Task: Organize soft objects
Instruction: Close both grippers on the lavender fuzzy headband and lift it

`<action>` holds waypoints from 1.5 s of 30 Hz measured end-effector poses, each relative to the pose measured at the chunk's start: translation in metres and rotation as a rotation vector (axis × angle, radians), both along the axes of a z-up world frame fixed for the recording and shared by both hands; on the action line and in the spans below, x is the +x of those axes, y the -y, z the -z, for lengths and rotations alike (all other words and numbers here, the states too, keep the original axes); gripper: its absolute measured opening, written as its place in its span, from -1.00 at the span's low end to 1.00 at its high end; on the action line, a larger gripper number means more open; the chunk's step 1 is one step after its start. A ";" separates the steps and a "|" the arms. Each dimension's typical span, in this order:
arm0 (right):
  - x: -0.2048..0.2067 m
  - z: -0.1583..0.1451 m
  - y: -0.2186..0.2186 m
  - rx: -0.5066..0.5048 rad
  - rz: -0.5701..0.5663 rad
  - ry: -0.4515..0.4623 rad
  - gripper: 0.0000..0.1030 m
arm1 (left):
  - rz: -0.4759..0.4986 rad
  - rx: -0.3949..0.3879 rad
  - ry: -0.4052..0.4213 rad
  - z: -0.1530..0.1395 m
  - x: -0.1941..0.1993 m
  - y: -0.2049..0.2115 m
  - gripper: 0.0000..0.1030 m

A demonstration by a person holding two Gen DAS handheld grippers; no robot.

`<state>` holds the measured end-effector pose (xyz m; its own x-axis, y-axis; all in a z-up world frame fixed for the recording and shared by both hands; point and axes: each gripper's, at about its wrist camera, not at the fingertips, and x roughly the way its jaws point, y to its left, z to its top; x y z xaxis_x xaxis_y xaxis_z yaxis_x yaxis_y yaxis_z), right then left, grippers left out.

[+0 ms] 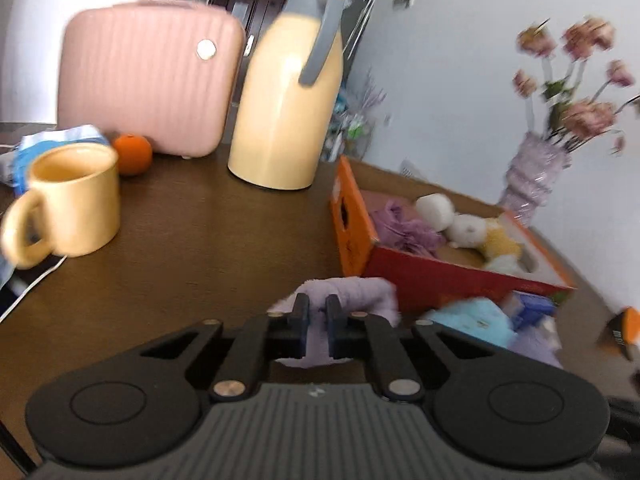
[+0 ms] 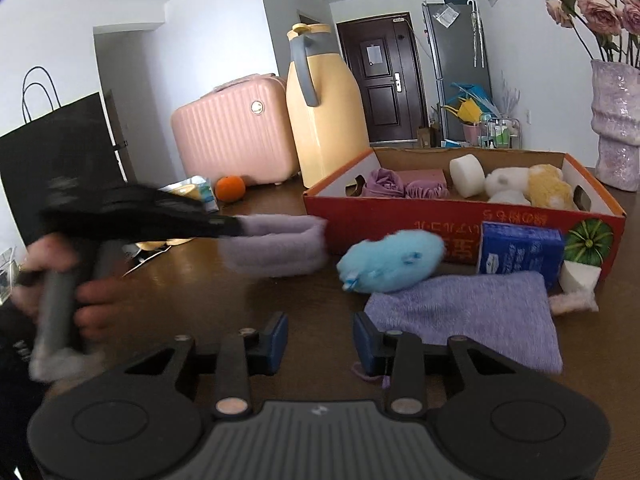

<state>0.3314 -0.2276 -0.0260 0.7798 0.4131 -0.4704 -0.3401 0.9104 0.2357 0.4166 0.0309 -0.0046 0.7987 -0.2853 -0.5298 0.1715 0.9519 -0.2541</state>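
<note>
– What is the left gripper doing?
– It is clenching a folded lilac towel, lifting it just off the desk near the red box's front left corner.
– And the right gripper?
– It is hanging released, jaws apart with nothing between them, beside a purple cloth that is lying by a blue plush.

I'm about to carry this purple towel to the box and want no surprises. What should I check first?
1. Left tool closed on the folded purple towel: ok.
2. Towel clear of the table: cannot tell.
3. Free room in the orange box: ok, bare floor near its front.
4. Path to the box: not ok, the blue plush lies between.
5. Right tool open and holding nothing: ok.
</note>
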 end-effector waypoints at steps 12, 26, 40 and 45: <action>-0.071 -0.006 0.050 0.019 0.067 0.020 -0.27 | 0.364 -0.017 0.098 0.021 -0.144 0.067 -0.89; -0.081 0.014 0.063 0.052 0.093 -0.031 -0.19 | -0.026 0.045 0.102 0.018 -0.103 0.035 0.21; -0.107 0.008 0.081 0.084 0.158 0.003 -0.18 | 0.231 -0.293 -0.123 0.028 -0.135 0.095 -0.38; -0.121 0.012 0.079 0.102 0.134 -0.003 -0.13 | 0.314 -0.272 -0.039 0.007 -0.147 0.087 0.03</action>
